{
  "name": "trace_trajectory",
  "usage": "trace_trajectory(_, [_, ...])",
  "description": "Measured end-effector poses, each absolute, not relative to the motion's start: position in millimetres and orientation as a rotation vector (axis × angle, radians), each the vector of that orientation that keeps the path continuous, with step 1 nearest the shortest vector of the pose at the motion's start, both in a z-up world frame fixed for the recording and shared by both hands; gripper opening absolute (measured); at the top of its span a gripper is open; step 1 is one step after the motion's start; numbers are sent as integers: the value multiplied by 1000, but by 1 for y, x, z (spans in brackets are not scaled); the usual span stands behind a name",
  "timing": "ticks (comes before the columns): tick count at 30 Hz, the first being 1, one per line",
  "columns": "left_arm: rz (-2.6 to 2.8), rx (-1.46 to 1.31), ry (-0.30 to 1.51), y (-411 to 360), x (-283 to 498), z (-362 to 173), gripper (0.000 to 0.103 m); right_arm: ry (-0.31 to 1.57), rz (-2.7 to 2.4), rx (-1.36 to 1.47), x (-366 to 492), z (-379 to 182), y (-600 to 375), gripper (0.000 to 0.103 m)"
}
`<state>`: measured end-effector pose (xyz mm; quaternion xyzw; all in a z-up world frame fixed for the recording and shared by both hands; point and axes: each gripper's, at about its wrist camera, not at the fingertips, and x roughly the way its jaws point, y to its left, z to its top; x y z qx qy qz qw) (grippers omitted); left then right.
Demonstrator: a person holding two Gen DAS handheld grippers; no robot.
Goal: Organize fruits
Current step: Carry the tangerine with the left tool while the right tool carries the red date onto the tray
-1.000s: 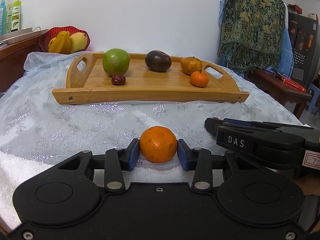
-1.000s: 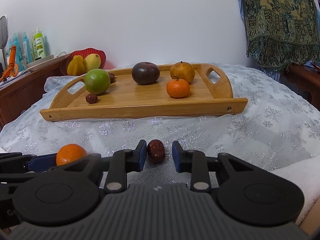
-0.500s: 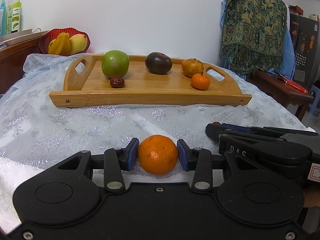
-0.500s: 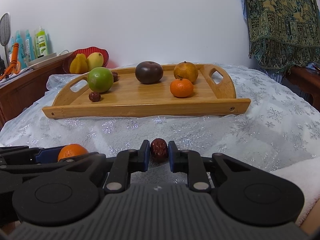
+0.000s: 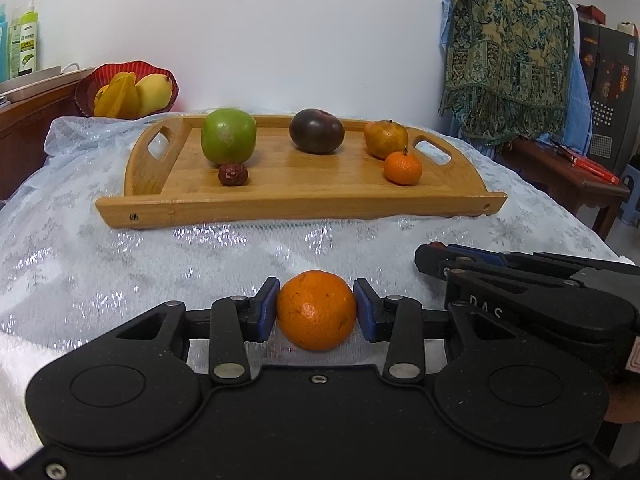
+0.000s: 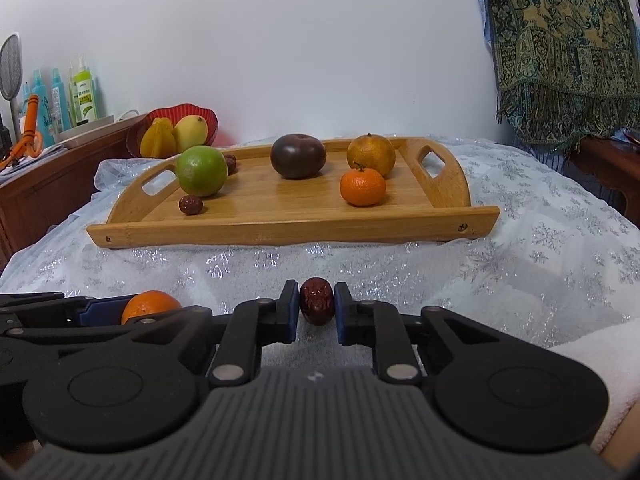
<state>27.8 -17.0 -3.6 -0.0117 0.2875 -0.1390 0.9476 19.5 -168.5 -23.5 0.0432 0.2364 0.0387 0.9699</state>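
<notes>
A silvery snowflake-patterned cloth [image 6: 520,248] covers the worktop, and on it, toward the white wall, sits a wooden tray [image 6: 292,232] holding a green apple [image 6: 201,171], a dark plum [image 6: 298,156], two oranges and a couple of red dates. Near the front, the left tongs [image 5: 316,310] are clamped on a mandarin [image 5: 317,309], and just beside them the right tongs [image 6: 317,306] pinch a red date [image 6: 317,300]. A red fruit bowl [image 6: 200,114] rests on a wooden cabinet to the left; a patterned green shawl [image 6: 560,40] hangs at the right.
</notes>
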Motion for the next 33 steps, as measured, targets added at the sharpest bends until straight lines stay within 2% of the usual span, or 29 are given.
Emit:
trace_trajectory(18, [-281, -17, 512, -14, 71, 35, 38, 378, 141, 24, 51, 20, -173, 22])
trace_trajectory(33, [-307, -48, 500, -14, 134, 55, 38, 388, 169, 37, 107, 38, -185, 23])
